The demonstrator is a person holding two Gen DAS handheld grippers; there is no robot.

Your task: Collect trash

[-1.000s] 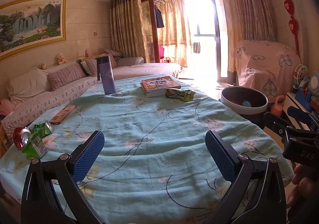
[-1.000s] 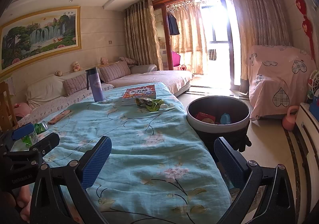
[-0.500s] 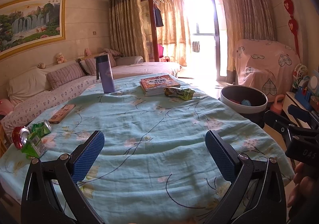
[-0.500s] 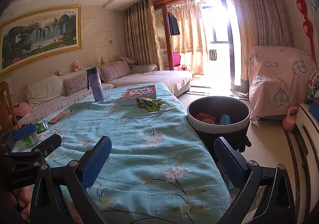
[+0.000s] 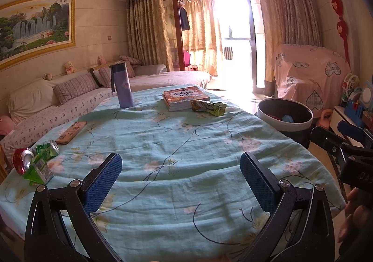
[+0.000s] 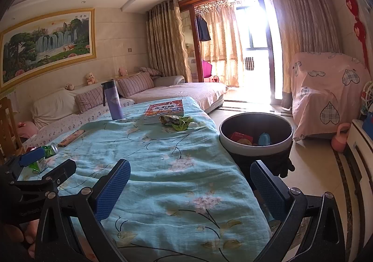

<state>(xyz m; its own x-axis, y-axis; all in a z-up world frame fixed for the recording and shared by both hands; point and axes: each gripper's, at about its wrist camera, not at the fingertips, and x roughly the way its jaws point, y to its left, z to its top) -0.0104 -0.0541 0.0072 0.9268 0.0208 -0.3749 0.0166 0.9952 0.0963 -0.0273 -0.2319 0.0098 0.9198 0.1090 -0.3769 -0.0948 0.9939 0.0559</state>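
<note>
A table under a light blue flowered cloth (image 5: 181,145) (image 6: 167,164) fills both views. Crushed cans and a green carton (image 5: 35,164) (image 6: 44,157) lie at its near left corner. A crumpled green wrapper (image 5: 208,108) (image 6: 176,122) rests at the far end beside a book. A round dark bin (image 5: 284,116) (image 6: 255,133) with red and blue trash inside stands off the table's right side. My left gripper (image 5: 180,182) hovers open over the near edge, holding nothing. My right gripper (image 6: 190,190) hovers open at the near right corner, also holding nothing.
A purple bottle (image 5: 122,87) (image 6: 113,102), a book (image 5: 184,96) (image 6: 165,109) and a flat wooden-coloured case (image 5: 71,132) stay on the cloth. A sofa (image 5: 58,103) runs along the left wall. A covered armchair (image 6: 326,89) stands at the right, with bare floor around the bin.
Both views have drifted only slightly; the left gripper eased a little. Nothing was taken hold of or let go.
</note>
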